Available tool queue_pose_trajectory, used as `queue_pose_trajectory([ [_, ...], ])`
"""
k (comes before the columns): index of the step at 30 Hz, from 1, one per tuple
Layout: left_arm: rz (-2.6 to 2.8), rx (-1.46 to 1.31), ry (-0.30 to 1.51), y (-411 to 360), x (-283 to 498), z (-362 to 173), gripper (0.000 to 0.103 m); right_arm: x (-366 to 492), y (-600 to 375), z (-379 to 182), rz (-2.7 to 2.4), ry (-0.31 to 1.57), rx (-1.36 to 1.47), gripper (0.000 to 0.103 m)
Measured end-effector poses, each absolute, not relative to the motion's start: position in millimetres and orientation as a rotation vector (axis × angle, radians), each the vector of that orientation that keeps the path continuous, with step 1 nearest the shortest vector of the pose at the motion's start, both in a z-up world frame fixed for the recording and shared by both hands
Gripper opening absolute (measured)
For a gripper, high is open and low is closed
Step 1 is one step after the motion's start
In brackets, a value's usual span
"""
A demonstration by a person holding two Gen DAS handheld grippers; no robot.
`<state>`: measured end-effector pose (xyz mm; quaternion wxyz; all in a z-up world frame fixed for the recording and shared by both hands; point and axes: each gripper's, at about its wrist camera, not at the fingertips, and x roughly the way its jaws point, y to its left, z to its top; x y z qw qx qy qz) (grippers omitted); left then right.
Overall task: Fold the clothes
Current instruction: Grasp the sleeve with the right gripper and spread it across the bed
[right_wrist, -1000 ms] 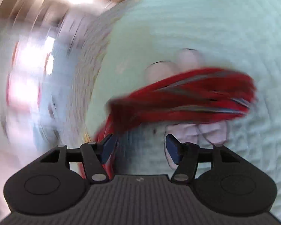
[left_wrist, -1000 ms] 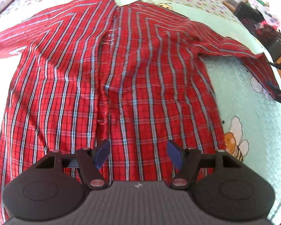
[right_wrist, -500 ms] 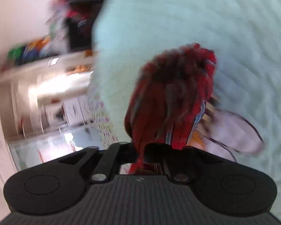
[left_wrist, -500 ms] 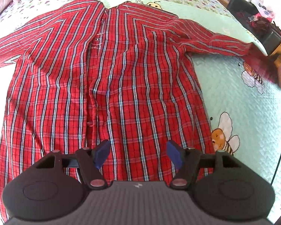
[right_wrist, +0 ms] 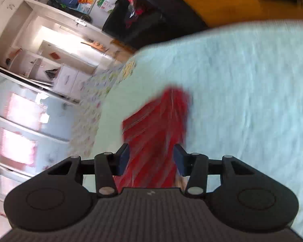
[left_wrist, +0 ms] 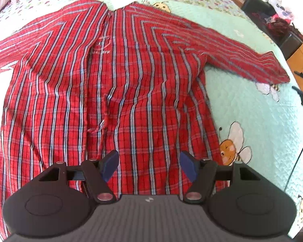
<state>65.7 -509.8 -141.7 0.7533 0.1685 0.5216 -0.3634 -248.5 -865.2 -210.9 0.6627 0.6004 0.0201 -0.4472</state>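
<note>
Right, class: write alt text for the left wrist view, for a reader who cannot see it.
A red plaid long-sleeved shirt lies spread flat, sleeves out to both sides, on a pale green quilted bedspread printed with cartoon bees. The open left gripper, blue pads apart, hovers above the shirt's near hem.

Home bedroom, bed with bee-print quilt (left_wrist: 252, 109), white wardrobe shelves (right_wrist: 50, 46) stuffed with bags, wooden furniture (right_wrist: 222, 2)

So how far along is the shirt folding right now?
Done: the red plaid shirt lies spread flat on the quilt, sleeves out. In hand: nothing; the left gripper and right gripper are both open, the right one at the sleeve. Left: every fold.
</note>
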Motion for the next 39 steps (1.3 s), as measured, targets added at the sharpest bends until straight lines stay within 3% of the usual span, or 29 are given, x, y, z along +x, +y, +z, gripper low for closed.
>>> queue_pose_trajectory([
  [8, -0.744, 0.386, 1.117, -492, 76, -134, 0.069, -145, -724, -233, -0.618, 0.344, 1.433, 0.05],
  [14, -0.692, 0.333, 1.124, -458, 90, -141, 0.069, -65, -668, -193, -0.423, 0.561, 1.185, 0.051],
  [19, -0.757, 0.322, 1.173, -439, 83, -159, 0.069, -79, -624, -187, -0.482, 0.72, 0.952, 0.051],
  [26, -0.857, 0.352, 1.177, -416, 70, -153, 0.069, -117, -568, -187, -0.586, 0.699, 0.861, 0.051],
  [32, -0.86, 0.358, 1.172, -405, 61, -147, 0.069, -39, -572, -200, -0.63, 0.784, 0.644, 0.049],
  [35, -0.864, 0.356, 1.171, -403, 56, -144, 0.069, -31, -581, -226, -0.673, 0.871, 0.677, 0.025],
  [36, -0.863, 0.356, 1.172, -403, 55, -143, 0.069, -36, -584, -225, -0.663, 0.856, 0.697, 0.003],
  [39, -0.861, 0.349, 1.174, -403, 52, -143, 0.069, -62, -593, -215, -0.659, 0.802, 0.744, 0.003],
])
